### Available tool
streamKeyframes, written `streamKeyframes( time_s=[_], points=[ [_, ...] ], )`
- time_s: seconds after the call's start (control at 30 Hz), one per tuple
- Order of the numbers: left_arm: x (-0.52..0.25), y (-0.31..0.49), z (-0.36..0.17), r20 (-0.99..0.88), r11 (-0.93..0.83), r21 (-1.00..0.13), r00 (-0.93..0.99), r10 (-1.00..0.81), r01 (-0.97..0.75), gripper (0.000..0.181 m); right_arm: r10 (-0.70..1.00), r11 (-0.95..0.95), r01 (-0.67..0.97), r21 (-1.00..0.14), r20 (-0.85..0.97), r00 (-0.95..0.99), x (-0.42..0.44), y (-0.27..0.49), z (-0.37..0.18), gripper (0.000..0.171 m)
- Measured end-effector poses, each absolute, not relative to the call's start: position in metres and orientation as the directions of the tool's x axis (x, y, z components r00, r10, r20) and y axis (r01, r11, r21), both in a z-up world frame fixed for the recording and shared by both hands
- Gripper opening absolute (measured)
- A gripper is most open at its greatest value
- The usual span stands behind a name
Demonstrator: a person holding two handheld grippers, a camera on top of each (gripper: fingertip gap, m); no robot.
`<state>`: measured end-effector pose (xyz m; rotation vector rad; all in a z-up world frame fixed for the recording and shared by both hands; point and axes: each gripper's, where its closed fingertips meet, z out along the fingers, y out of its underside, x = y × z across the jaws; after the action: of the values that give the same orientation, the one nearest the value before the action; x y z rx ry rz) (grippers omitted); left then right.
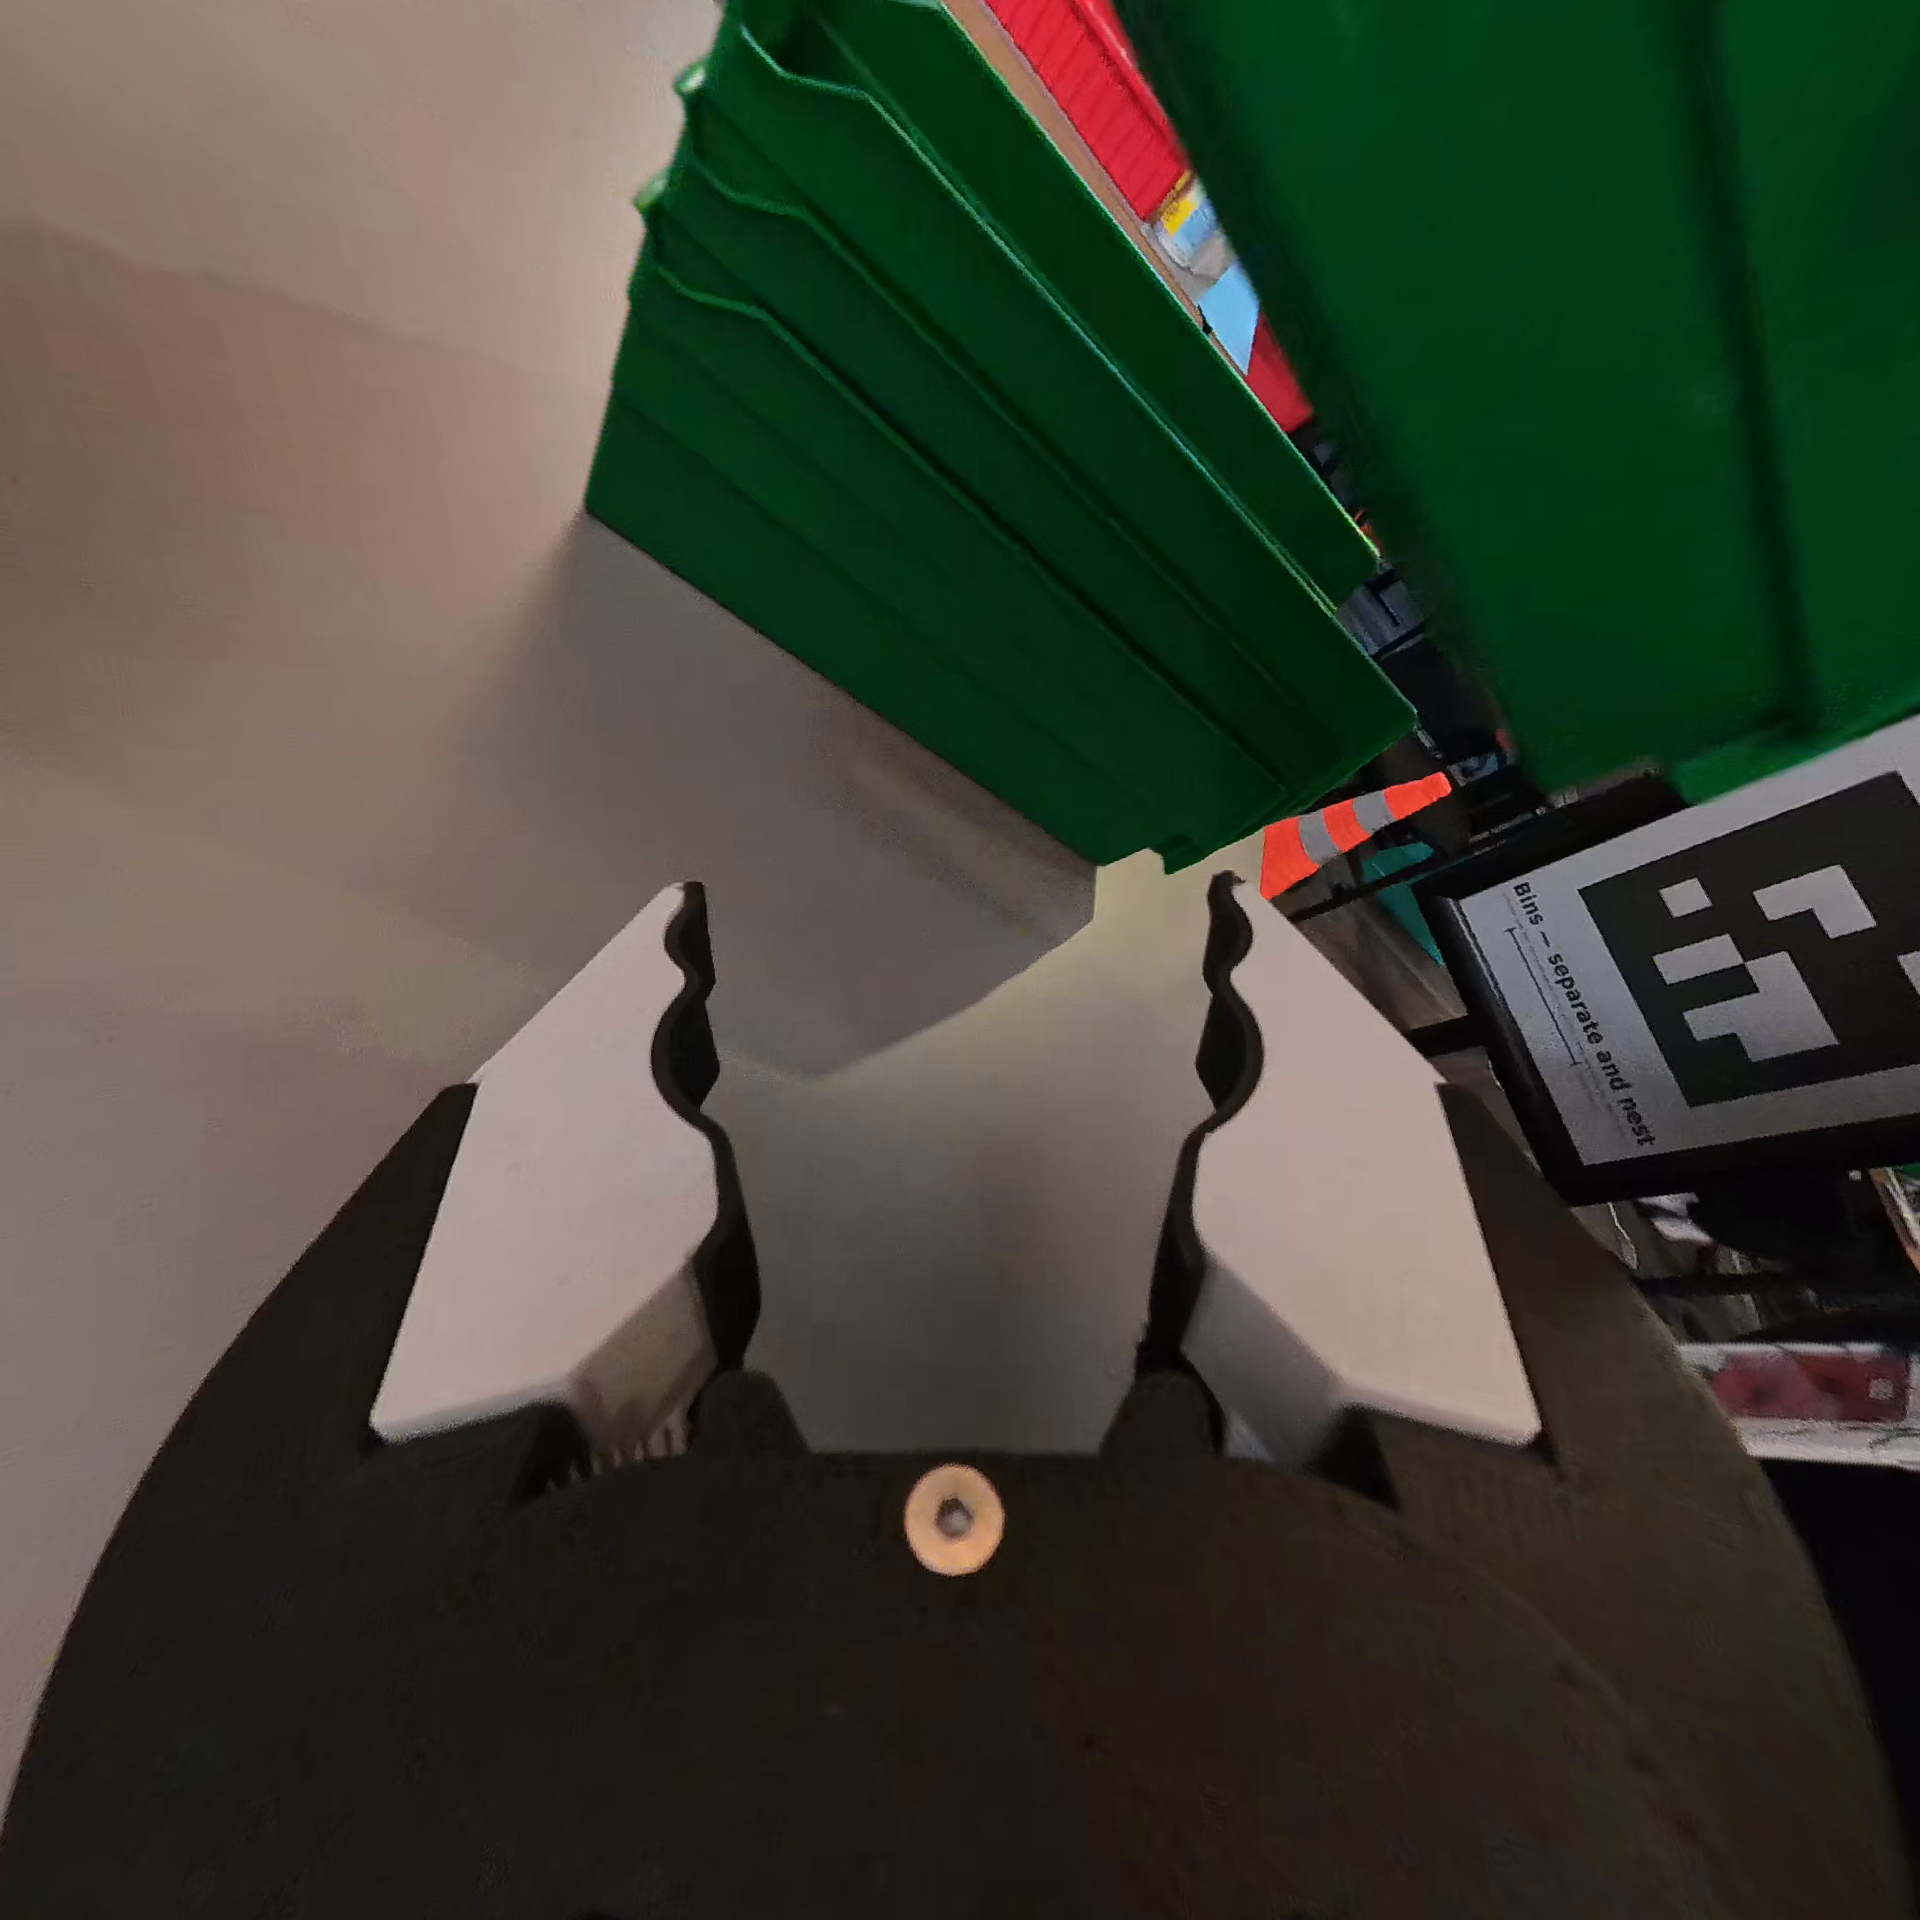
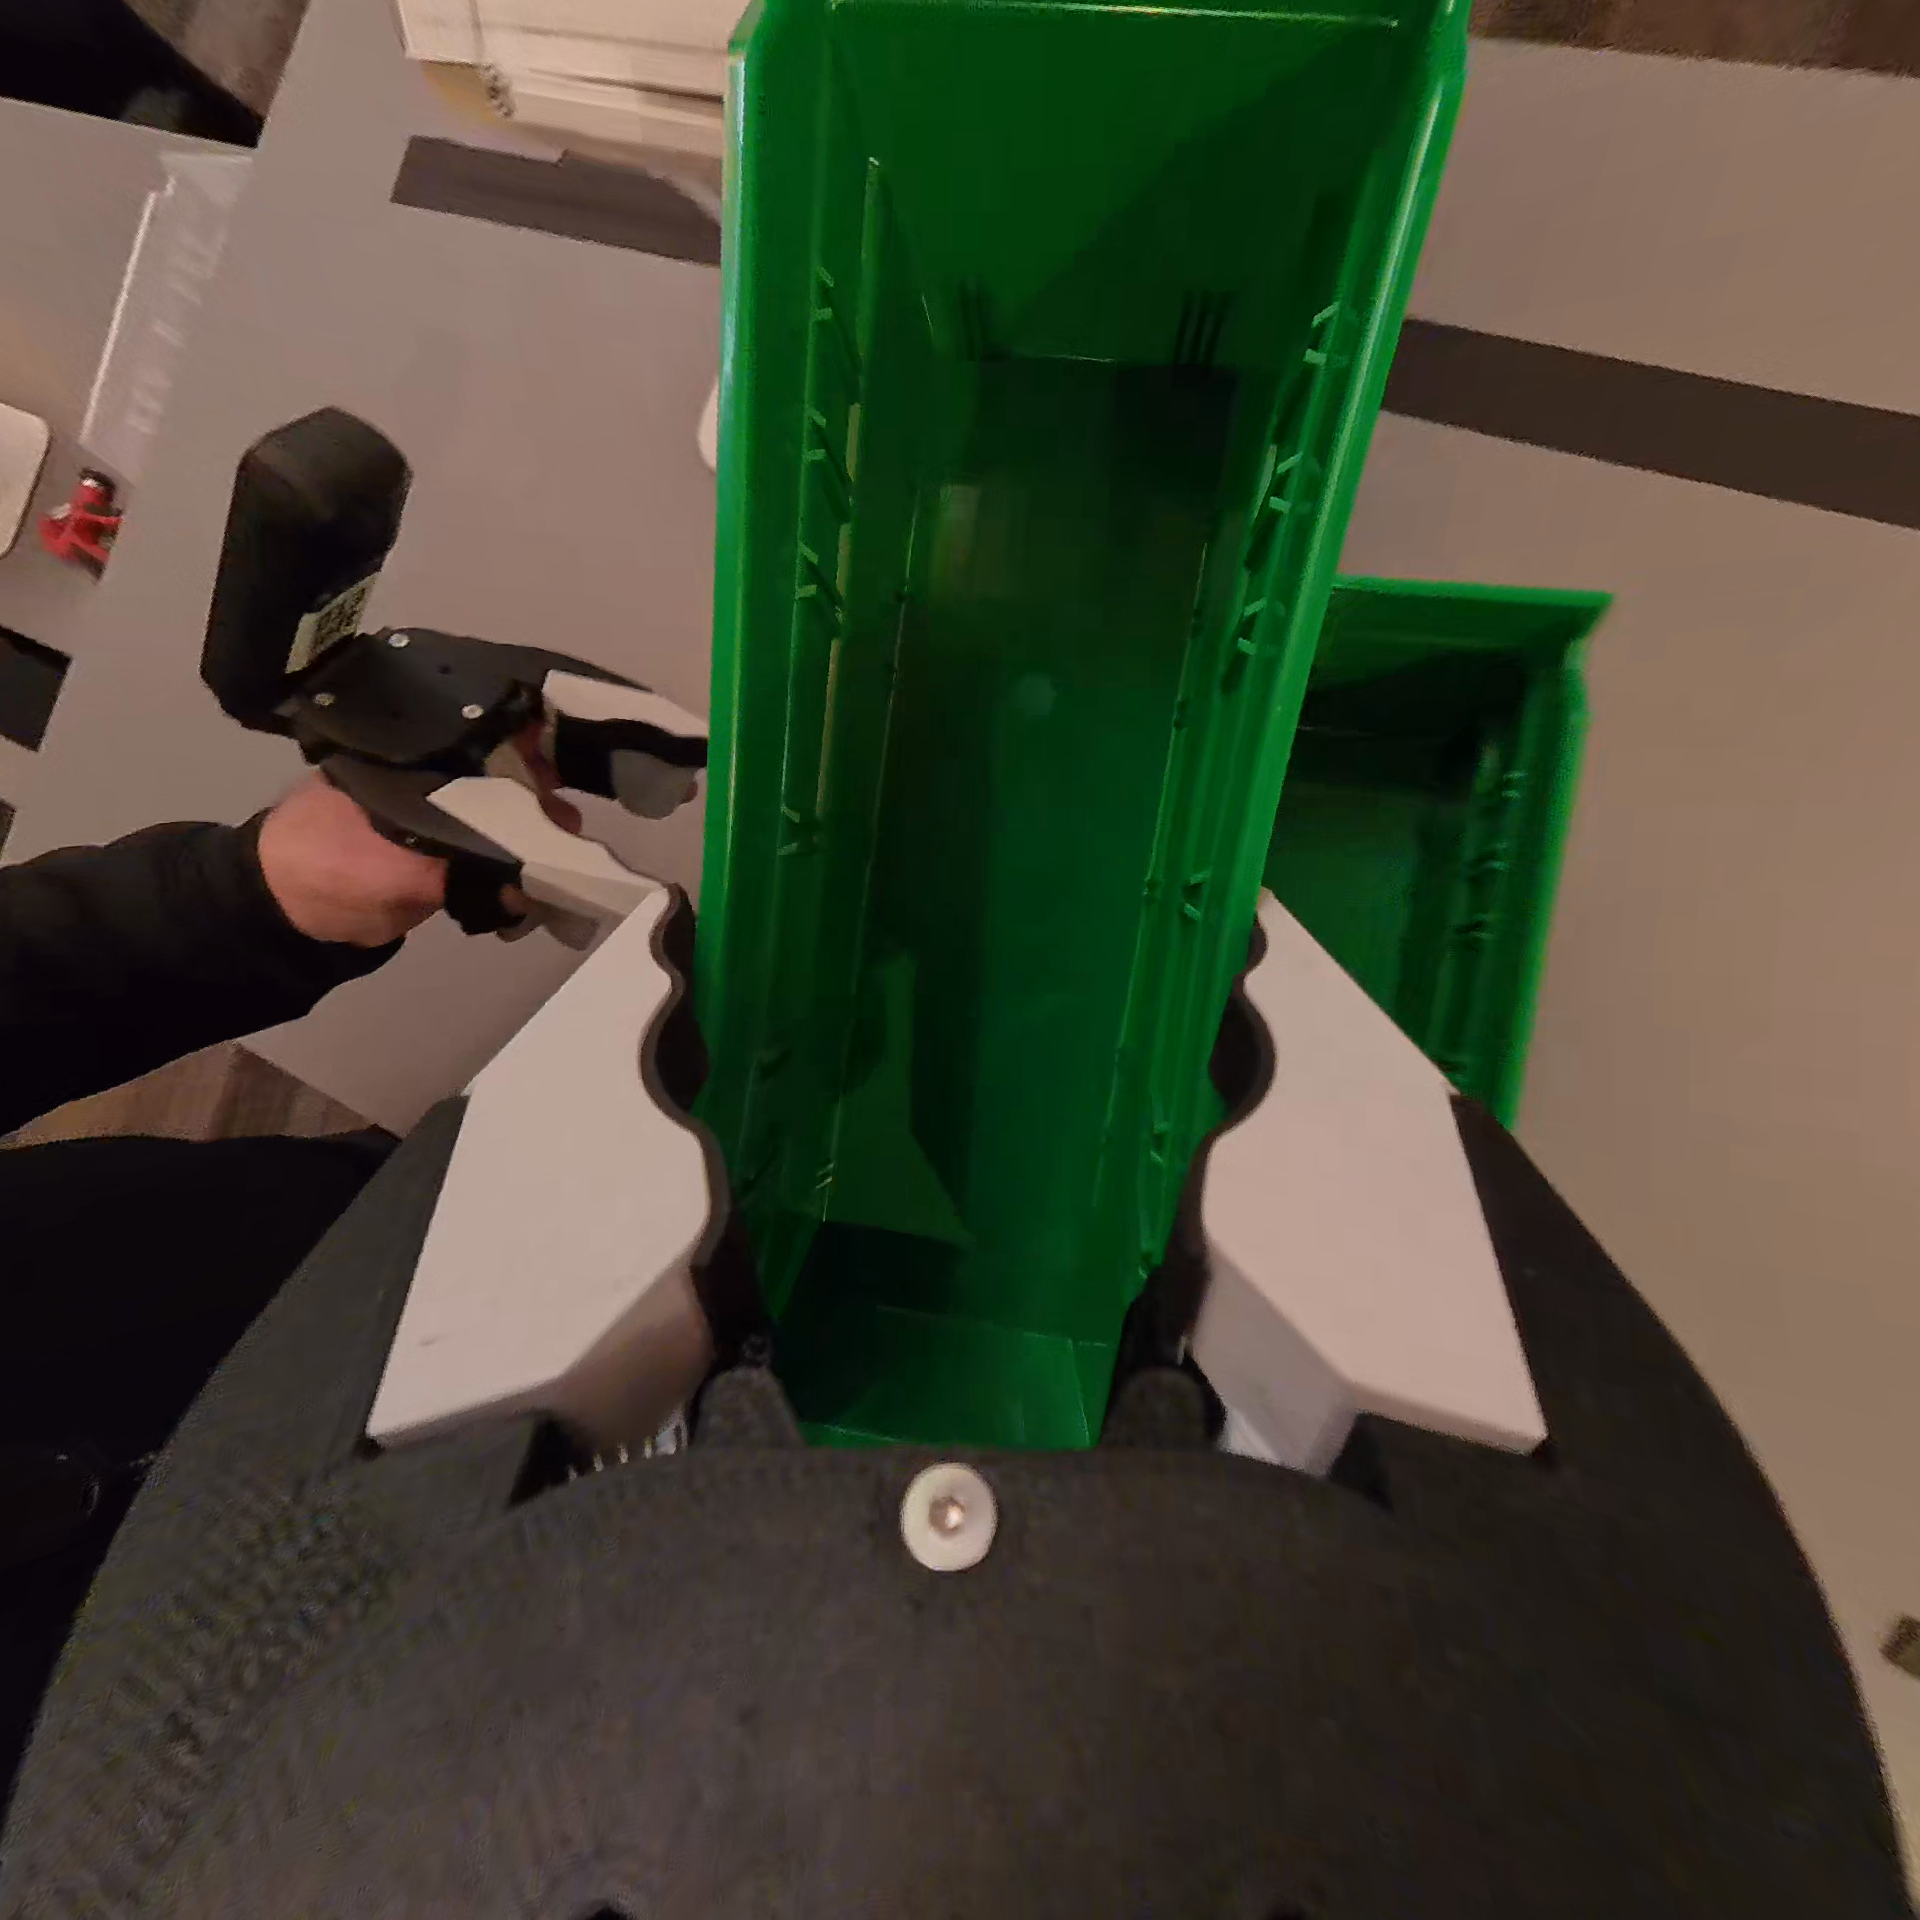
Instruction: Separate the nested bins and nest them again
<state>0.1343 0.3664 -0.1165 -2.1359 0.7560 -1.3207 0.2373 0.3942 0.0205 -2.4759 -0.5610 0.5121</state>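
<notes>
Green bins (image 1: 935,499) fill the upper half of the left wrist view: a nested stack standing on the pale table (image 1: 260,623), its stepped rims layered one over another. The left gripper (image 1: 961,894) hangs just short of the stack's near corner, fingers apart and empty. A framed marker card (image 1: 1704,997) stands right of the stack, and another green bin (image 1: 1621,364) looms between the two.

In the right wrist view, the right gripper (image 2: 966,920) has its fingers closed against the outer walls of one long open green bin (image 2: 1039,675). A second bin (image 2: 1455,831) lies just right of it. These look like stiff, light, rather slick plastic; the rim lip or the side walls should give the surest hold.
</notes>
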Motion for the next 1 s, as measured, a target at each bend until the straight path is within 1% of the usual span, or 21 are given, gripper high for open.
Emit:
streamKeyframes(
  time_s=[0.1, 0.2, 0.4, 0.47, 0.53, 0.6, 0.67, 0.73, 0.87, 0.93, 1.0],
  points=[
    [0.122, 0.372, -0.122, 0.623, -0.721, -0.668, 0.393, -0.676, -0.183, 0.093, 0.501, -0.781, 0.293, -0.551, -0.272, 0.822, 0.206, 0.384, -0.008, 0.1],
    [0.106, 0.373, -0.136, 0.625, -0.739, -0.647, 0.425, -0.655, -0.188, 0.093, 0.493, -0.809, 0.318, -0.493, -0.276, 0.825, 0.186, 0.374, -0.053, 0.101],
    [0.094, 0.369, -0.156, 0.618, -0.751, -0.622, 0.45, -0.645, -0.222, 0.093, 0.432, -0.856, 0.317, -0.409, -0.227, 0.873, 0.178, 0.36, -0.144, 0.103],
    [0.097, 0.368, -0.158, 0.618, -0.75, -0.62, 0.445, -0.648, -0.231, 0.093, 0.427, -0.862, 0.328, -0.387, -0.205, 0.881, 0.179, 0.356, -0.161, 0.104],
    [0.101, 0.366, -0.159, 0.618, -0.747, -0.62, 0.436, -0.654, -0.241, 0.093, 0.42, -0.858, 0.328, -0.395, -0.173, 0.891, 0.182, 0.358, -0.168, 0.107],
    [0.106, 0.363, -0.16, 0.62, -0.744, -0.62, 0.425, -0.66, -0.25, 0.093, 0.408, -0.86, 0.327, -0.391, -0.143, 0.902, 0.188, 0.359, -0.177, 0.113],
    [0.111, 0.361, -0.159, 0.62, -0.739, -0.622, 0.413, -0.667, -0.26, 0.093, 0.403, -0.862, 0.328, -0.385, -0.131, 0.906, 0.192, 0.36, -0.179, 0.124],
    [0.116, 0.359, -0.156, 0.62, -0.733, -0.627, 0.401, -0.675, -0.265, 0.094, 0.429, -0.855, 0.358, -0.375, -0.127, 0.894, 0.193, 0.357, -0.174, 0.126],
    [0.122, 0.357, -0.148, 0.621, -0.724, -0.637, 0.382, -0.685, -0.264, 0.094, 0.47, -0.806, 0.354, -0.475, -0.15, 0.87, 0.196, 0.365, -0.121, 0.124],
    [0.126, 0.356, -0.146, 0.631, -0.728, -0.633, 0.37, -0.682, -0.263, 0.094, 0.466, -0.803, 0.325, -0.5, -0.187, 0.865, 0.204, 0.37, -0.096, 0.127],
    [0.13, 0.356, -0.146, 0.626, -0.722, -0.637, 0.366, -0.688, -0.269, 0.095, 0.437, -0.79, 0.318, -0.524, -0.118, 0.892, 0.233, 0.384, -0.077, 0.128]
  ],
)
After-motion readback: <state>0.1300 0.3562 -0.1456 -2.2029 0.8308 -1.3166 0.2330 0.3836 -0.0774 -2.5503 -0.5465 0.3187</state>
